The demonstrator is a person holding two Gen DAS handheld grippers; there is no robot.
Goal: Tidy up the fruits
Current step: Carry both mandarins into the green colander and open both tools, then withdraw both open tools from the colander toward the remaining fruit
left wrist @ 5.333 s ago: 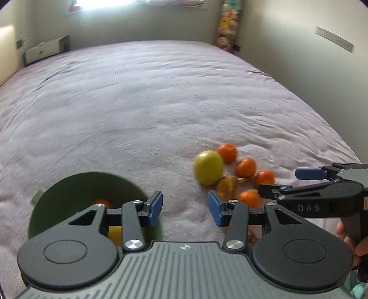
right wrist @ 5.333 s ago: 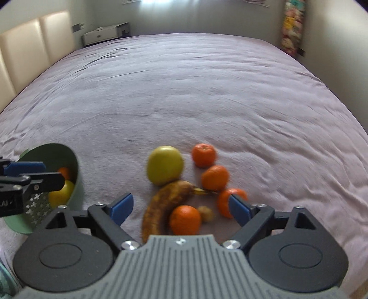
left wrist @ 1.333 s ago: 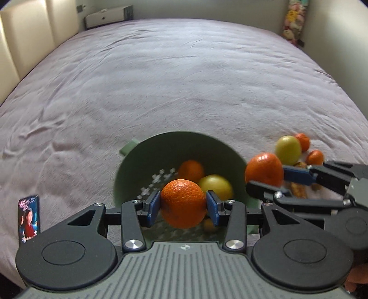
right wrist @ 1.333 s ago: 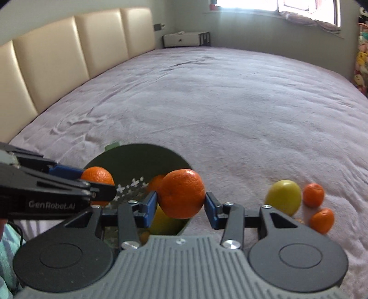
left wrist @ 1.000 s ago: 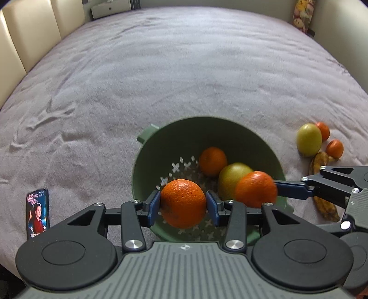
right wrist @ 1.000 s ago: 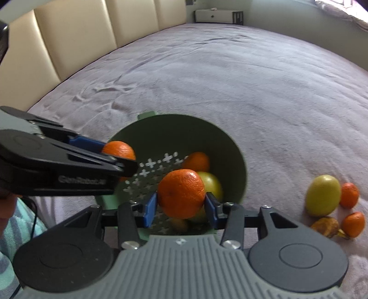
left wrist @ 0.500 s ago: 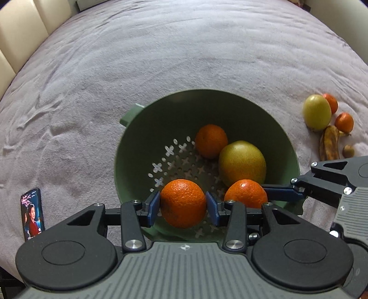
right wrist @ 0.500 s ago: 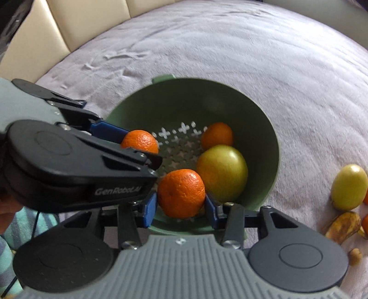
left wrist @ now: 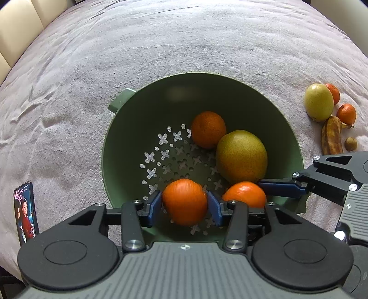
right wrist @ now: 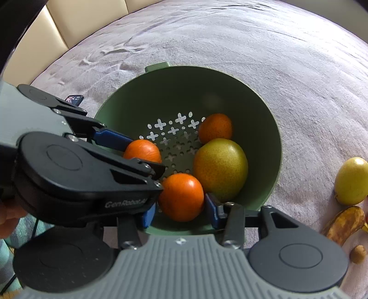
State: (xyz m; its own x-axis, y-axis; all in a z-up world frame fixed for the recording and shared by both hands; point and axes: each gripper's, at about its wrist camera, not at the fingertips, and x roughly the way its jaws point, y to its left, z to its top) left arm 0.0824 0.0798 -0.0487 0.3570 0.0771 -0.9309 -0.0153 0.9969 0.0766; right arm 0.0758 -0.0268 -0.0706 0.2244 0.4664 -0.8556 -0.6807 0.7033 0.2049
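Both grippers hang over the green colander (left wrist: 285,128) (right wrist: 273,138), which holds an orange (left wrist: 208,128) and a yellow-green pear (left wrist: 241,155). My left gripper (left wrist: 184,203) (right wrist: 140,151) has a blurred orange (left wrist: 184,202) between its blue pads, just above the holed bottom. Its jaws are opening and the pads look just clear of the fruit. To its right, my right gripper (right wrist: 180,210) (left wrist: 257,186) is shut on a second orange (right wrist: 180,196) low inside the near wall, beside the pear (right wrist: 220,168).
On the grey bedspread right of the colander lie a yellow apple (left wrist: 318,102), two small oranges (left wrist: 346,113), a browned banana (left wrist: 331,135) and a small brown fruit (left wrist: 351,144). A phone (left wrist: 24,212) lies at the left. A padded headboard (right wrist: 76,18) stands behind.
Both grippers have sunk deeper into the colander with their oranges. The left jaws have widened slightly around their orange, which now looks blurred.
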